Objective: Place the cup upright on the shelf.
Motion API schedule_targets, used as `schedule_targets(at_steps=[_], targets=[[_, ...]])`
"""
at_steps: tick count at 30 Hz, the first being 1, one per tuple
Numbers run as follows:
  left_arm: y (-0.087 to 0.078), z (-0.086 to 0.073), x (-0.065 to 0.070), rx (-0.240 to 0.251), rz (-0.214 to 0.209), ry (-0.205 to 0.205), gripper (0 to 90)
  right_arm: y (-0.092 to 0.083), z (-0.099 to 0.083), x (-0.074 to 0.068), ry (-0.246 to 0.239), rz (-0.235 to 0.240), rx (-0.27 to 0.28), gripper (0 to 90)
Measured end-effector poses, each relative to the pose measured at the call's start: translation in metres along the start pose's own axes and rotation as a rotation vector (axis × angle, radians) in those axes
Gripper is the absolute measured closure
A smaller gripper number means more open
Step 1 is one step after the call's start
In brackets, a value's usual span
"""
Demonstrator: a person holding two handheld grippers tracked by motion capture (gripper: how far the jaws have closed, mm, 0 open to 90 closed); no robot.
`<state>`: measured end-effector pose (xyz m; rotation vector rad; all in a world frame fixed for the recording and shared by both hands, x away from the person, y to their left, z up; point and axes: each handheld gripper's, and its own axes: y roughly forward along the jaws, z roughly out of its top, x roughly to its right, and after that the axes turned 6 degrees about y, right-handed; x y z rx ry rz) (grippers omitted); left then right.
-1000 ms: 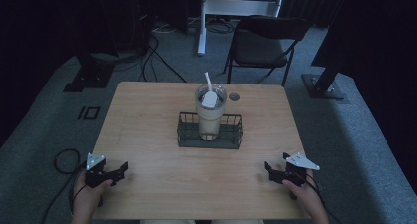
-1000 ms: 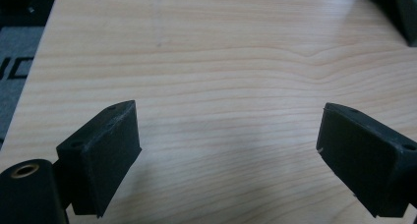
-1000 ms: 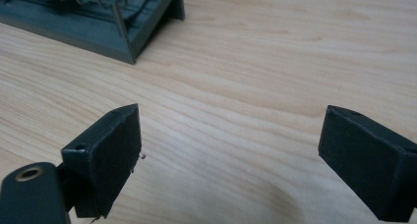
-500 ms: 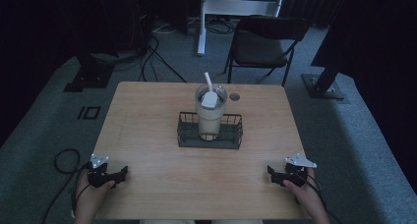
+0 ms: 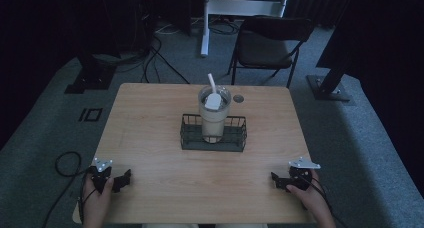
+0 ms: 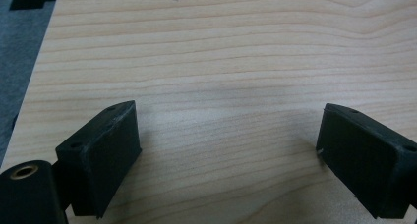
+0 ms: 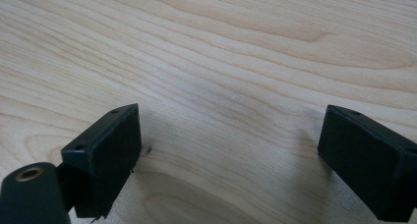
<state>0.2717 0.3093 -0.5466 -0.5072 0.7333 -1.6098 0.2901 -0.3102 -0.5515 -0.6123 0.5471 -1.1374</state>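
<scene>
The left gripper (image 5: pixel 120 179) is seen at the lower left of the high view, close to the near edge of the wooden table (image 5: pixel 150 123). The right gripper (image 5: pixel 279 180) is seen at the lower right, also near that edge. Both are held wide open, and nothing is held in either one; bare wood is seen between the jaws in both gripper views.

A black wire basket (image 5: pixel 213 139) is set in the middle of the frame. A clear cup (image 5: pixel 214 113) is stood upright inside it, with a white straw (image 5: pixel 211 82) poked out of the top. A lot of open table is left between the basket and each gripper.

Since a second ago, both grippers have been pulled a little lower in the frame, toward the near edge. The basket and cup have not been moved.

The hands are cut off at the bottom of the frame. What fills the cup is hard to make out in the dim light.
</scene>
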Motion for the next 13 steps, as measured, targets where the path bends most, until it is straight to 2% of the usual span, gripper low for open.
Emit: schedule_targets(at_steps=[13], targets=[[0.0002,0.0002,0.0007,-0.003,0.010,-0.008,8.7,0.0000,0.0000,0.0000,0.000,0.000,0.000,9.0]])
